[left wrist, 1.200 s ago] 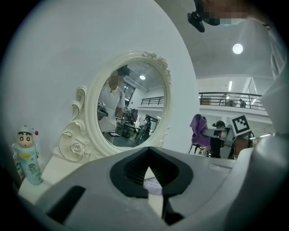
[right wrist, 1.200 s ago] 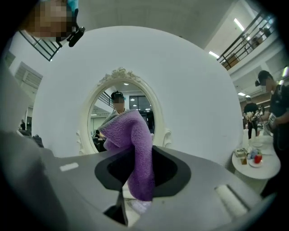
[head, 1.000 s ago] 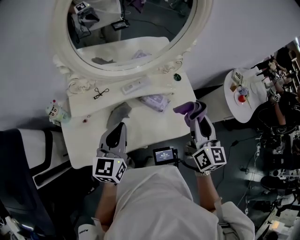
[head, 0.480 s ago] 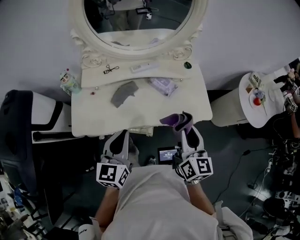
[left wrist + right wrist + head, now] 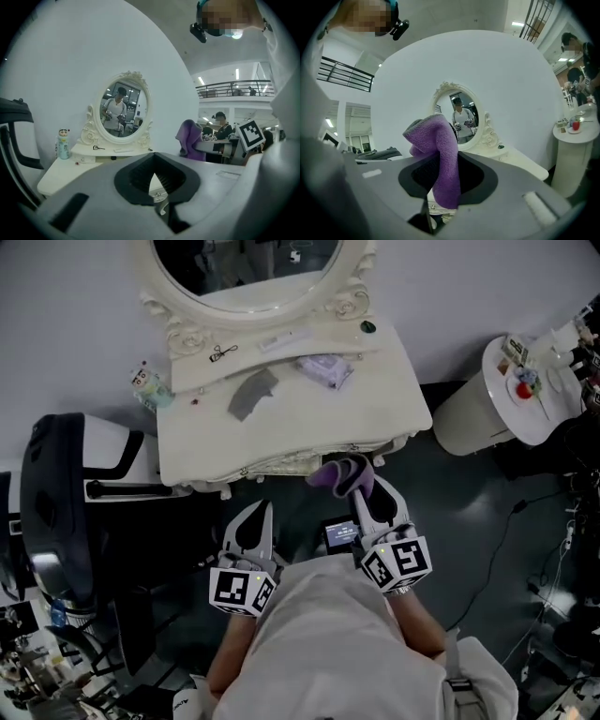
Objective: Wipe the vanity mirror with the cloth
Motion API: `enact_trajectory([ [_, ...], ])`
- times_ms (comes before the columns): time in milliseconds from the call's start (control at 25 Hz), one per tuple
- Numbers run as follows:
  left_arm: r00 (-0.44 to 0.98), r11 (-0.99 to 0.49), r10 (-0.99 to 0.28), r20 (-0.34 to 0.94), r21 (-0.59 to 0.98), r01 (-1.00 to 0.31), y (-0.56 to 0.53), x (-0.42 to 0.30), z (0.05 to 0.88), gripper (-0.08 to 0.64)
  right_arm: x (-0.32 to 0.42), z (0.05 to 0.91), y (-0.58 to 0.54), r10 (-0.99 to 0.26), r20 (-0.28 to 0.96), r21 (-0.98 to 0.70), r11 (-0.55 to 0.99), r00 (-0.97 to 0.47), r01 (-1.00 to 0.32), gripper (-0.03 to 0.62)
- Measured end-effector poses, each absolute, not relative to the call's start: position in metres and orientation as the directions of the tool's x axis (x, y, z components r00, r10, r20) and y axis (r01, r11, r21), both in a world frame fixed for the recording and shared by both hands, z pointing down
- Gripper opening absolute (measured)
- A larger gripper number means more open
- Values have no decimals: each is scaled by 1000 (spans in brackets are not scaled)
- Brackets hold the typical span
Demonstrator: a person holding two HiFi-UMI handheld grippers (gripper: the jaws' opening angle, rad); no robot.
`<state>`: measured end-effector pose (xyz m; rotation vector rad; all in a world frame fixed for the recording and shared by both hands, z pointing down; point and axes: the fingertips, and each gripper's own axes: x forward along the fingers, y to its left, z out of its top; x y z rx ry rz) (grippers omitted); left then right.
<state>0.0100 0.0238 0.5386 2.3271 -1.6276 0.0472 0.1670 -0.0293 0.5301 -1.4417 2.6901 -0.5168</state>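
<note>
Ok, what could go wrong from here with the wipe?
The purple cloth sits bunched in the right gripper, most of it loose beyond the jaws; it might slip during wiping. Reaching the mirror means passing over the eyelash curler and white tube at its base; the cloth could drag them off.

The cloth (image 5: 339, 474) was purple, the vanity mirror (image 5: 246, 309) frame and the table (image 5: 375, 418) cream-white, a rag (image 5: 251, 393) grey, and the marker cubes (image 5: 242, 590) bore black-and-white squares.
</note>
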Motion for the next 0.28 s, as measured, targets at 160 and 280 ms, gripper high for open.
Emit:
enact_trajectory([
  [160,423,-375,-886,191,240,-895,57,13,531,3,160,522,10,-833,125,-296,486,-538,-822,109],
  [280,463,-413,-869,173,260,-873,85,12,523,3,153,509,35,-841,124,-250,488,-527,-836,109],
])
